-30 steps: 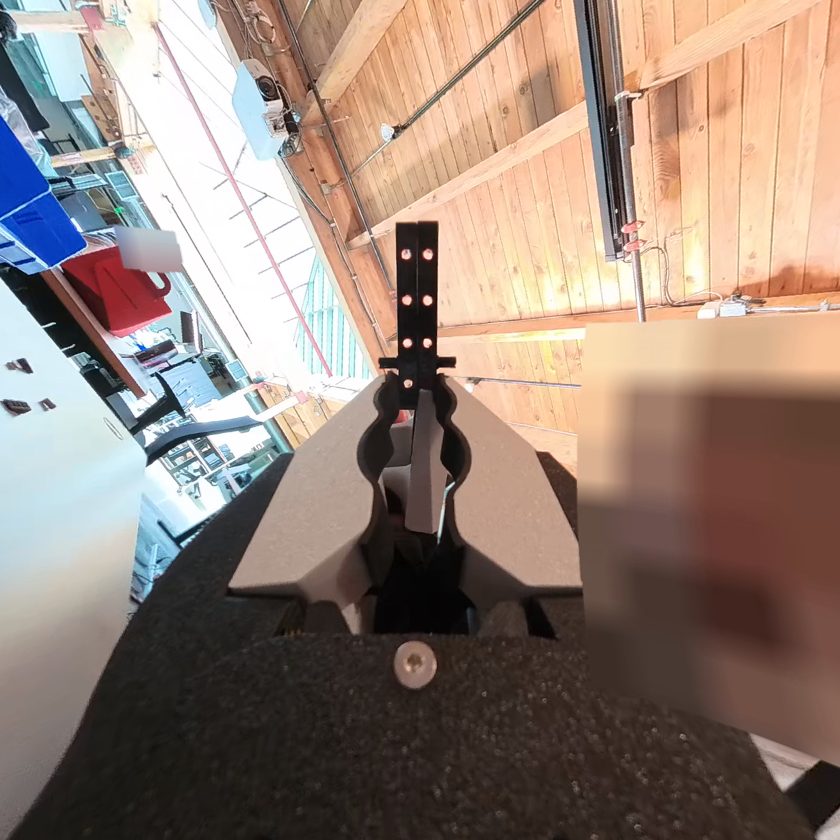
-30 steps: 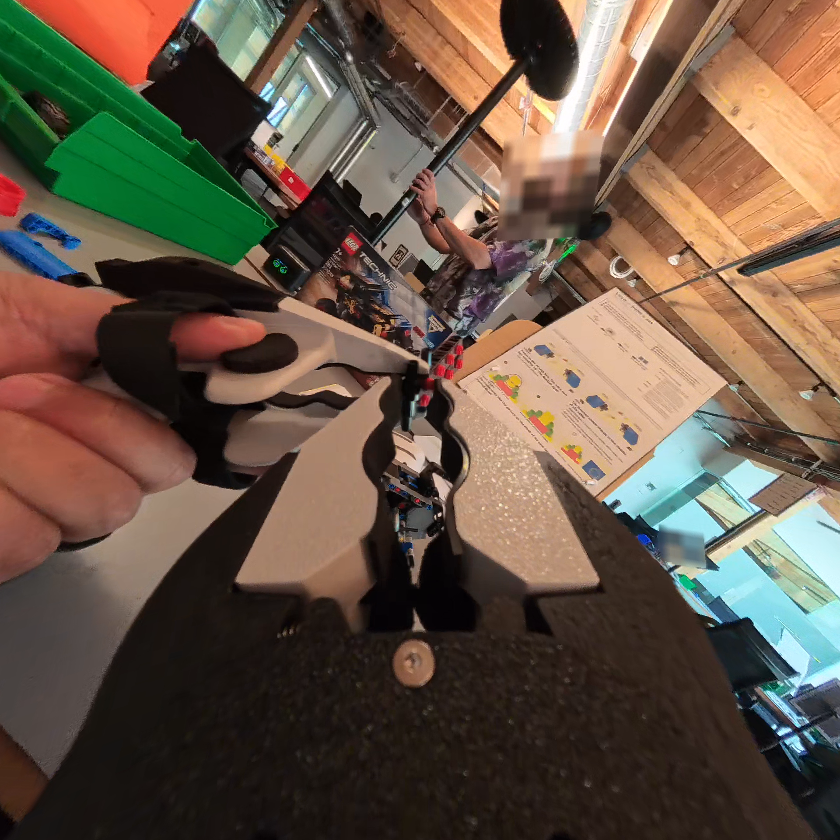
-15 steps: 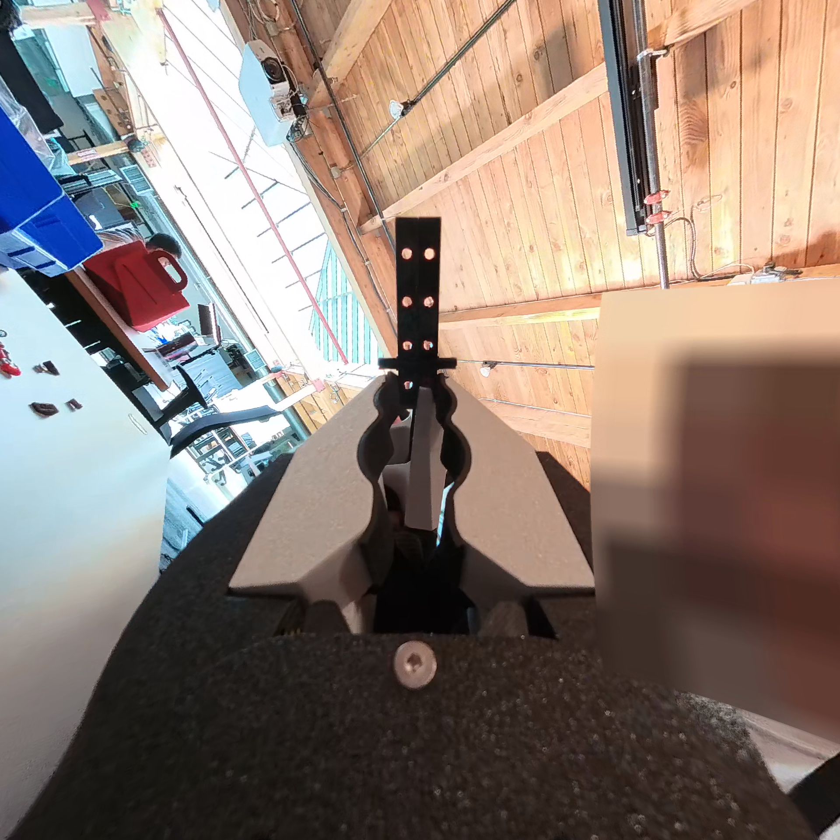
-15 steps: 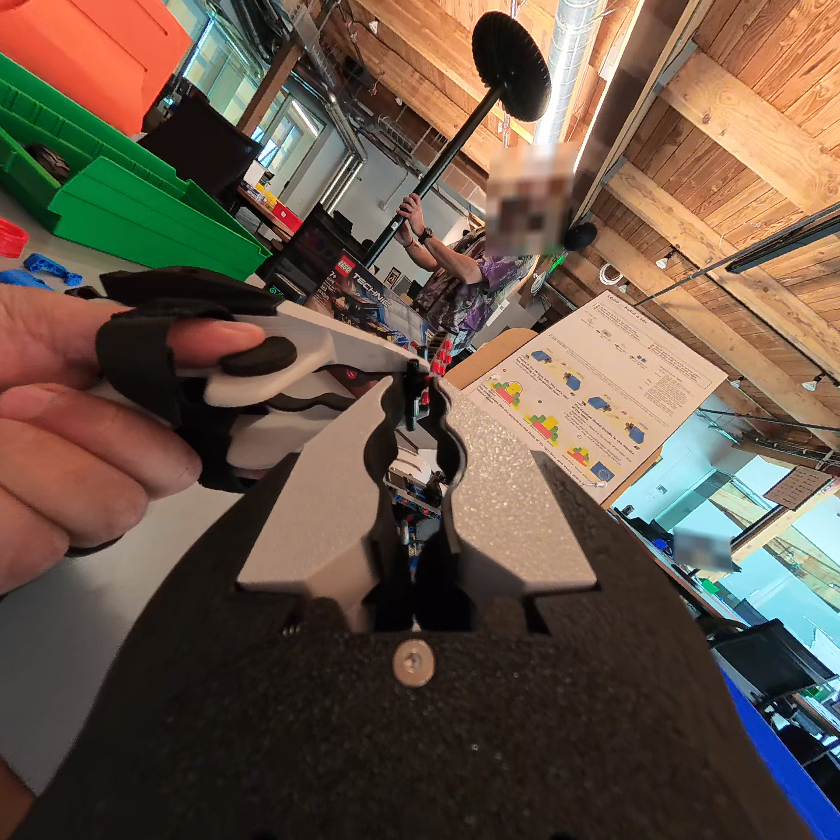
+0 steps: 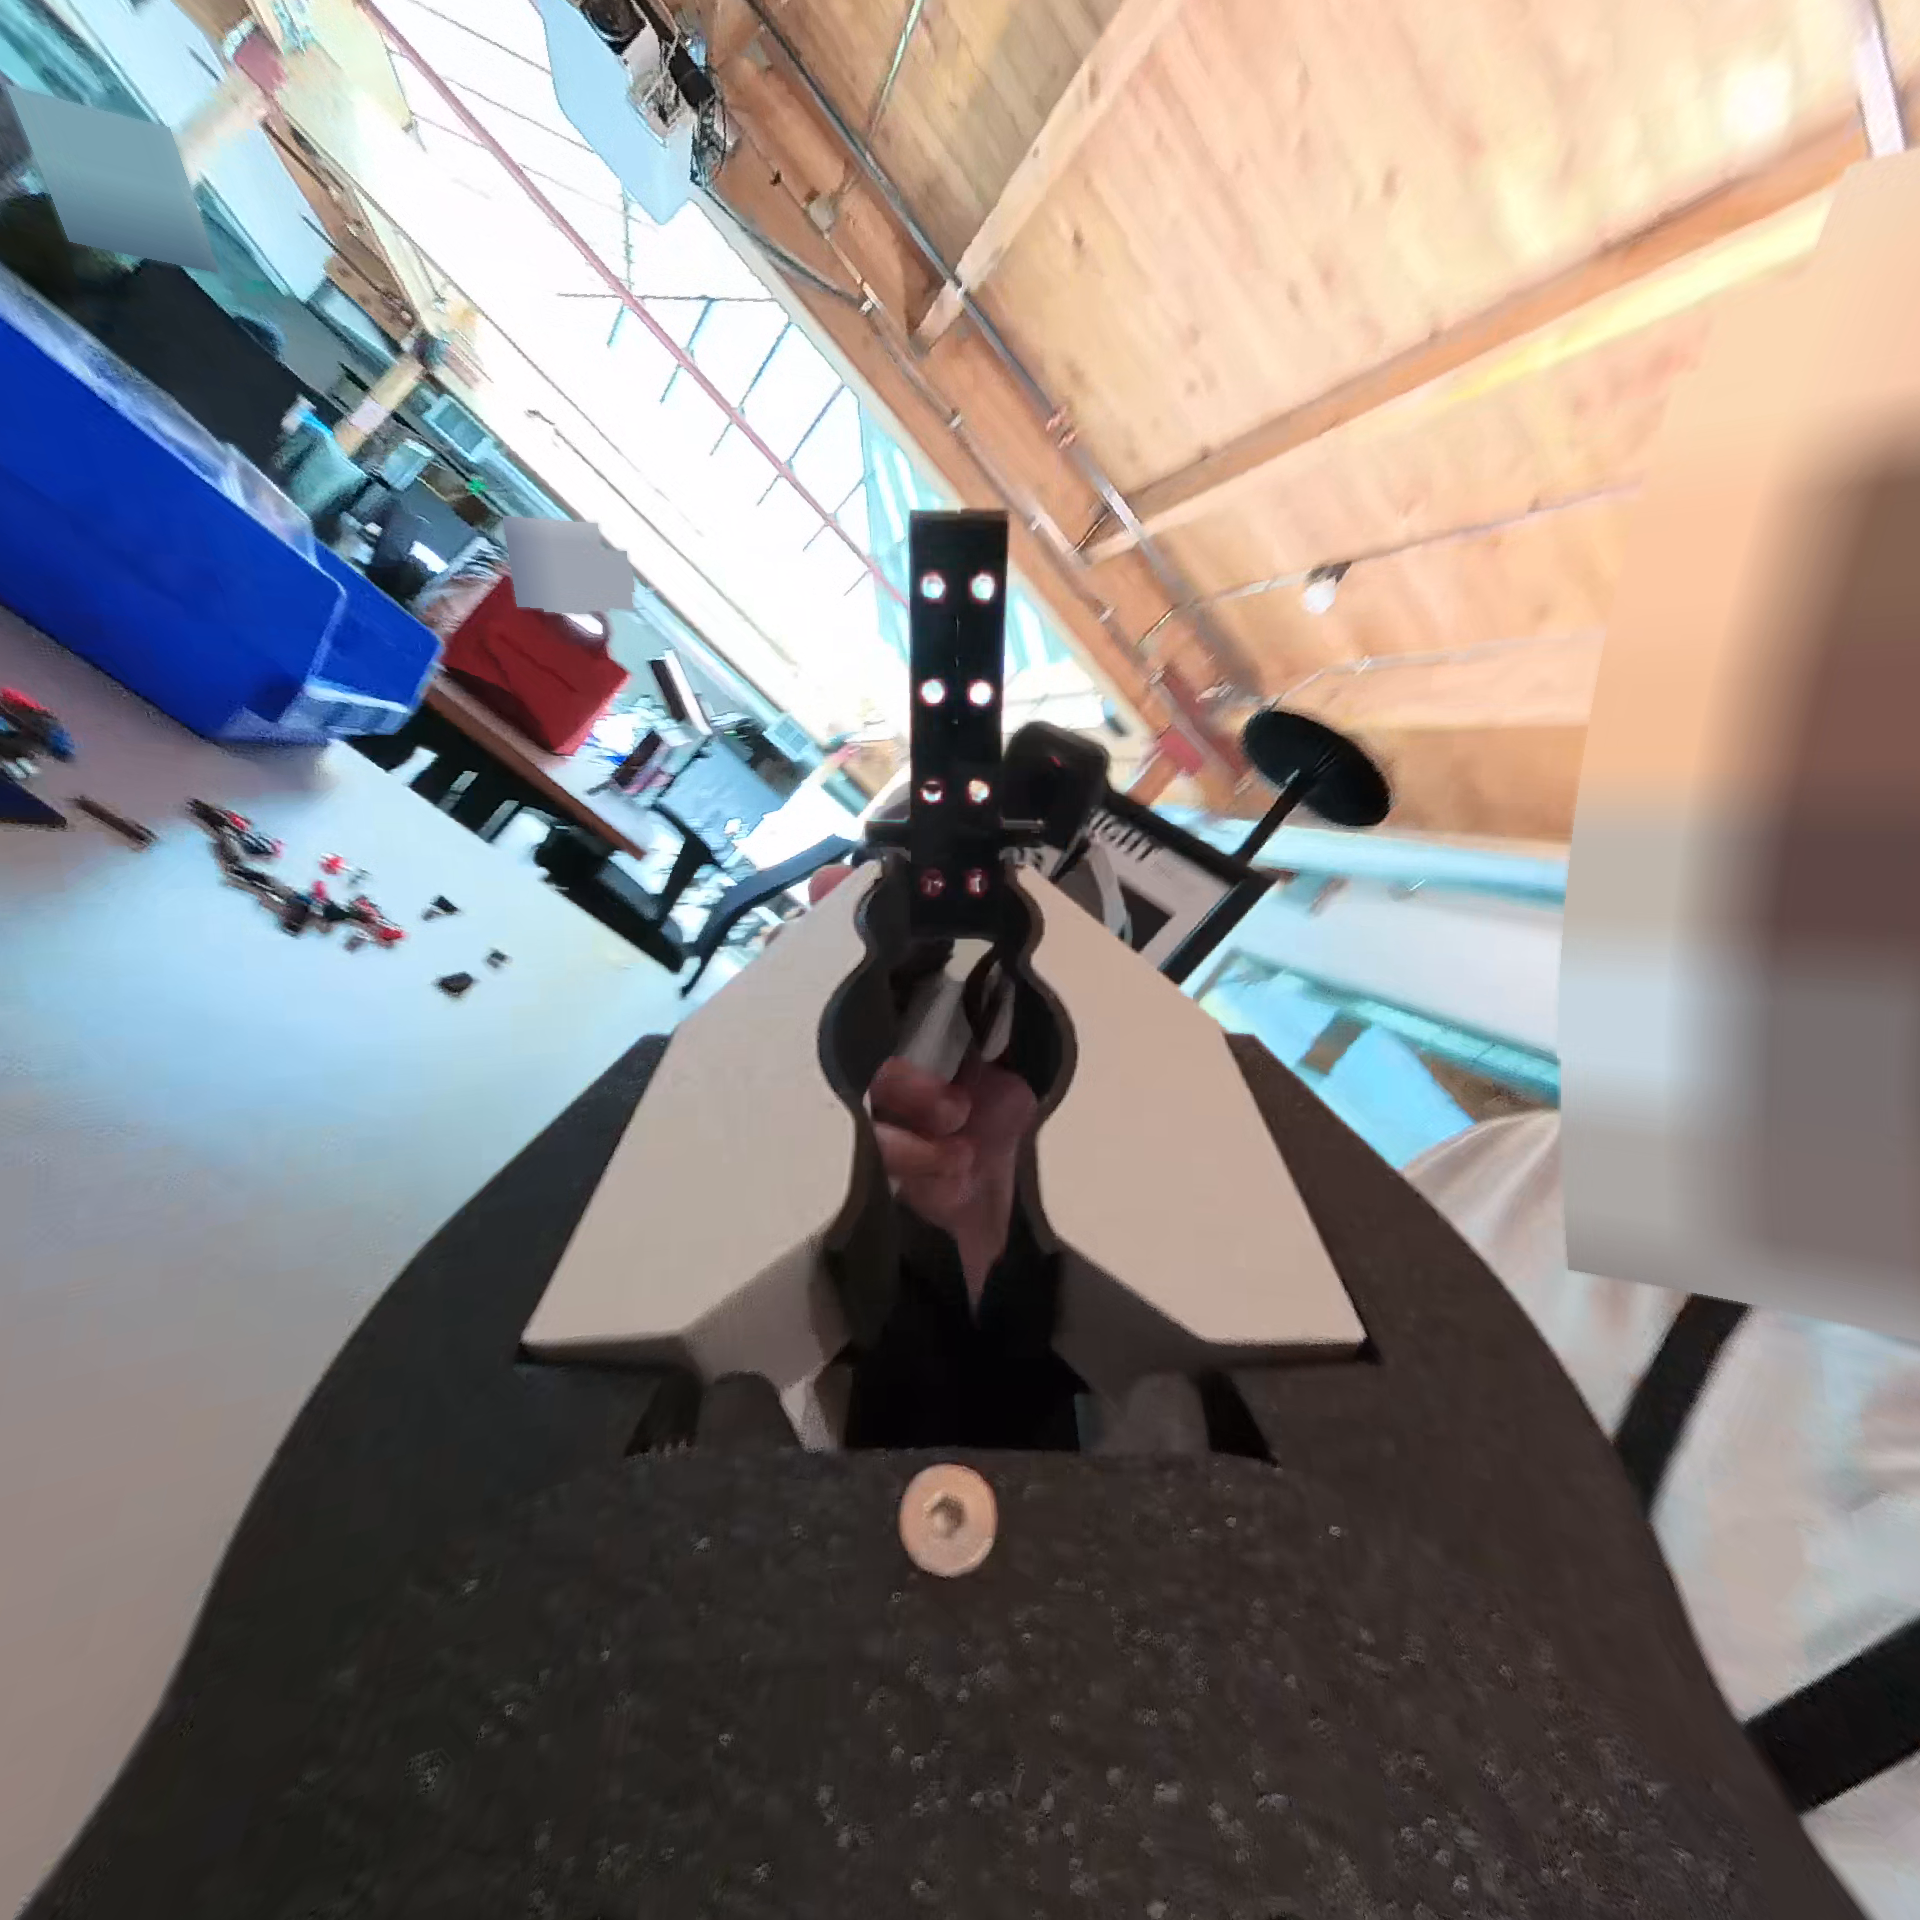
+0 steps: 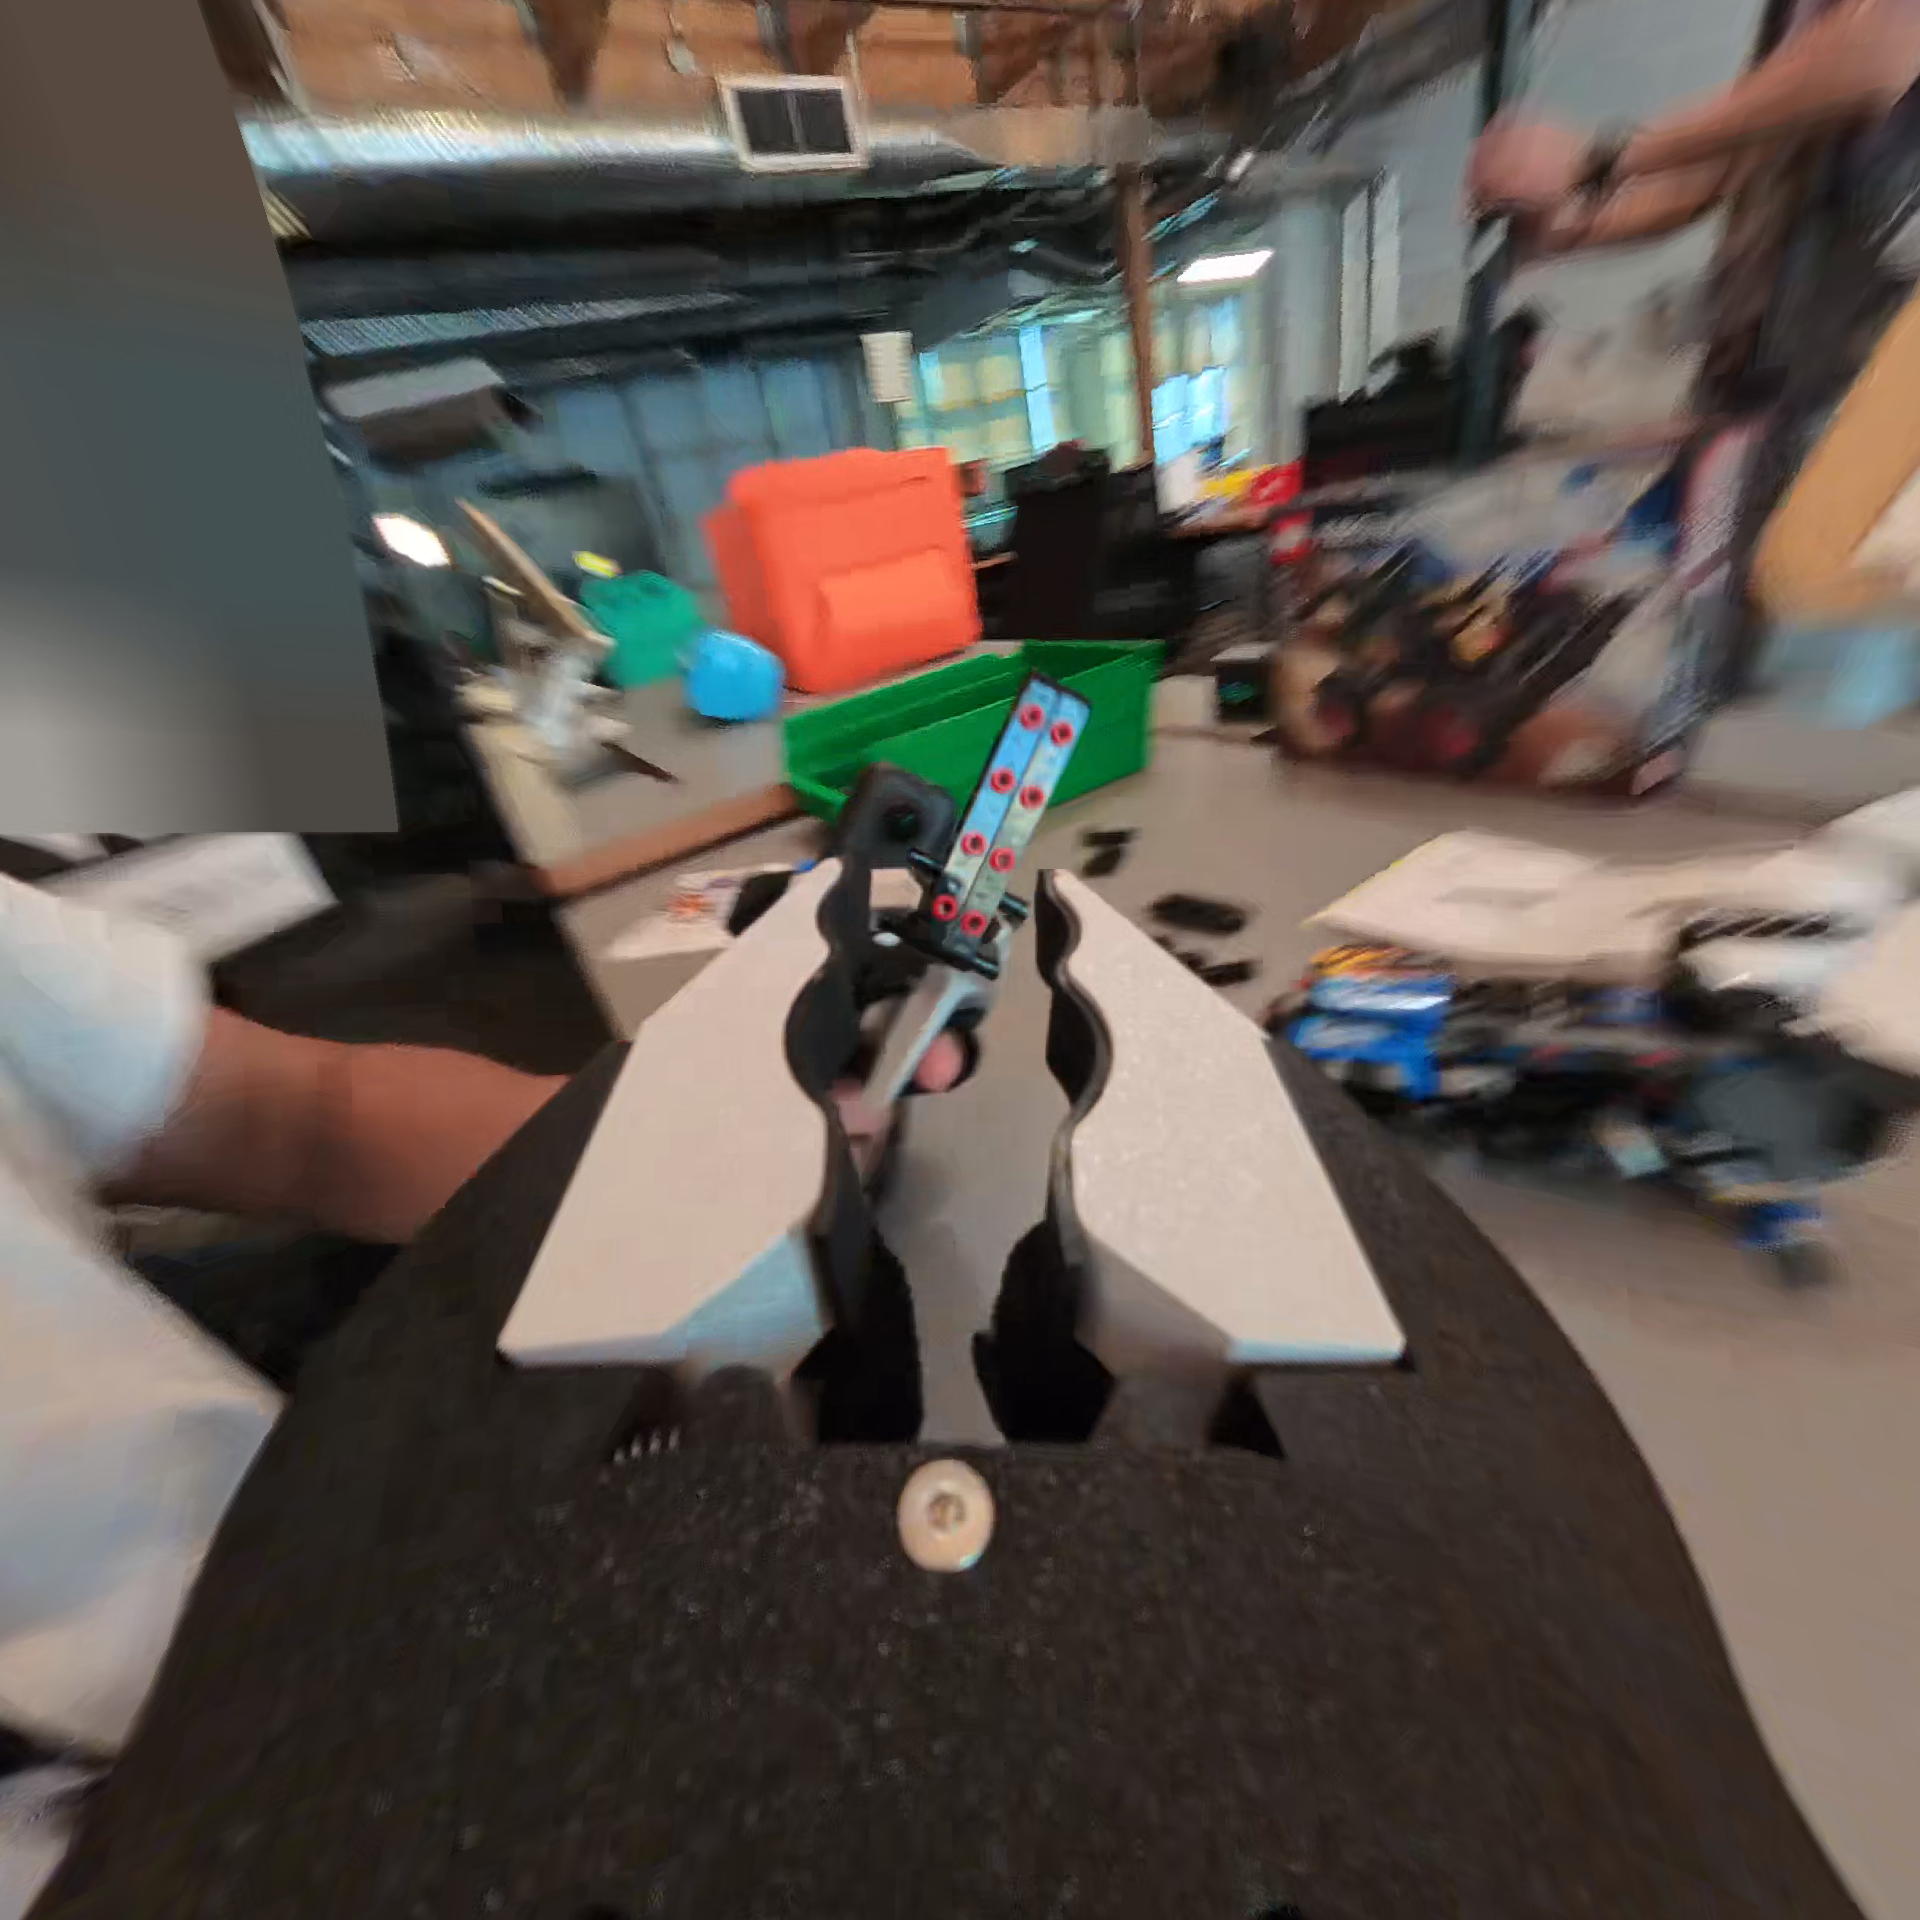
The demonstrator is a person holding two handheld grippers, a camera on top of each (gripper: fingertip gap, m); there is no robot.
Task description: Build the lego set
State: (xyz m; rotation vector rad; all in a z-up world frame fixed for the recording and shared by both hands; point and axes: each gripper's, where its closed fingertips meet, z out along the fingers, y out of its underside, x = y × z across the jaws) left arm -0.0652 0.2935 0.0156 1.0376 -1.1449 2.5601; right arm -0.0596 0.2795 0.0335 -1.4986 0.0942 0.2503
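My left gripper (image 5: 951, 883) is shut on the lower end of a black Lego beam assembly (image 5: 957, 665) with red pins, which stands upright past its tips. In the right wrist view the same assembly (image 6: 1006, 810) leans to the right, held from below by the left gripper (image 6: 961, 951). My right gripper (image 6: 940, 909) is open, its jaws standing on either side of the assembly's base without gripping it. The right gripper's body (image 5: 1055, 779) shows just behind the assembly in the left wrist view. The right wrist view is blurred by motion.
Loose small Lego parts (image 5: 301, 894) lie on the white table near a blue bin (image 5: 156, 582). A green bin (image 6: 966, 717), an orange bin (image 6: 852, 561), black parts (image 6: 1195, 914), a blue and black partial model (image 6: 1455, 1029) and a booklet (image 6: 1507, 904) sit on the table. My left and right fingertips are right by each other.
My right gripper has opened and drawn back from the assembly. Both views have swung down from the ceiling towards the table. The left gripper still holds the assembly.
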